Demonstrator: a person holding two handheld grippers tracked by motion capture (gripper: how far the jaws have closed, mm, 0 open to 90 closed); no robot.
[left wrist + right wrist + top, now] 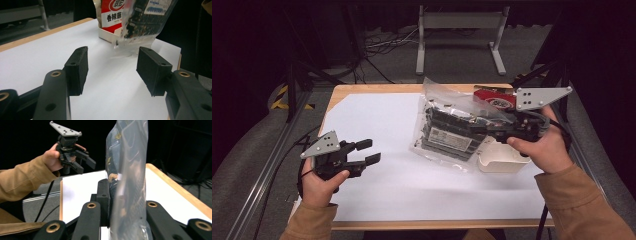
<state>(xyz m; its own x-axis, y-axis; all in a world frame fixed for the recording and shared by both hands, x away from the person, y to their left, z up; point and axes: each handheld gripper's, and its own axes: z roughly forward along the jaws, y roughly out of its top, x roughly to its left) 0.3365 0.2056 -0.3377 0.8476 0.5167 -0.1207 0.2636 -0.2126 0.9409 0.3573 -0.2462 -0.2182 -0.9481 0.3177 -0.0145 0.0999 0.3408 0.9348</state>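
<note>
One clear bag (pixel 452 131) is clamped between the jaws of the right hand-held gripper (pixel 492 131). The left hand-held gripper (pixel 368 152) is held with jaws apart, empty. One white tray (pixel 502 159) and one red packet (pixel 497 100) are seen beside the right one on the worktop (pixel 377 125).

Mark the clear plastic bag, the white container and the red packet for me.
clear plastic bag (pixel 447 135): high view, middle of its dark contents.
white container (pixel 502 159): high view, its front wall beside the bag.
red packet (pixel 111 11): left gripper view, its printed red face above the container.
</note>
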